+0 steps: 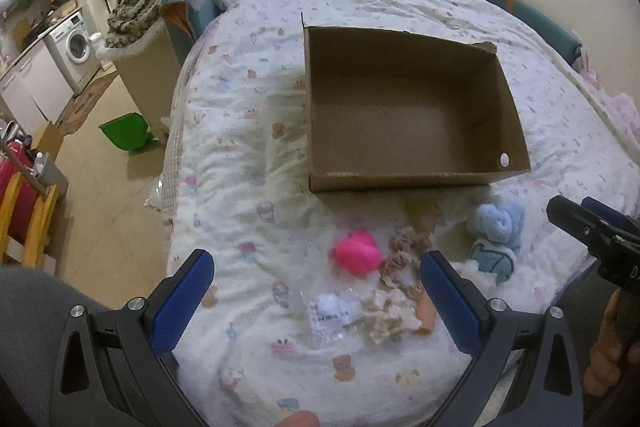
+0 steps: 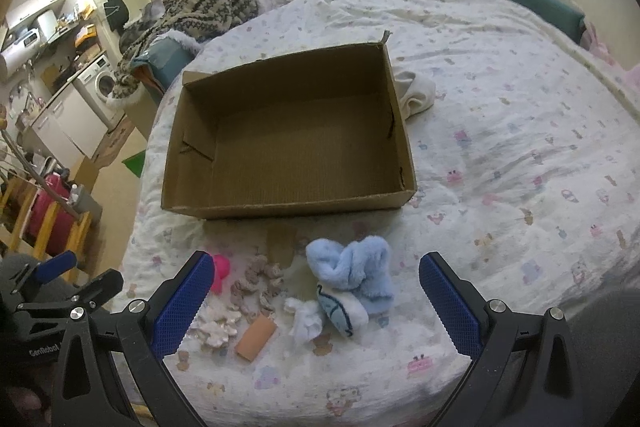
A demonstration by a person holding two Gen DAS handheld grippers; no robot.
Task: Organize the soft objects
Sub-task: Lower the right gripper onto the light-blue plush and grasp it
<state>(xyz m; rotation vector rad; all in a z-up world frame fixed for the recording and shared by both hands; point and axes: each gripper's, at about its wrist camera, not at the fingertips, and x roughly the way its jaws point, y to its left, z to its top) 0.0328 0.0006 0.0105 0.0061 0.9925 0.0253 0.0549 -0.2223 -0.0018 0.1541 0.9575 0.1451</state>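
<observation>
Lying on the bed (image 2: 500, 147) just before the empty cardboard box (image 2: 288, 147), the blue fluffy cloth (image 2: 352, 271) sits ahead between the wide-open right hand-held gripper (image 2: 316, 297) fingers; the pink toy (image 1: 356, 253) lies ahead of the equally open left hand-held gripper (image 1: 316, 297).

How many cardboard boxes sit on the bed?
1: the open, empty cardboard box sits mid-bed, beyond the small soft items. A cream cloth lies at its far right corner; none other shows.
</observation>
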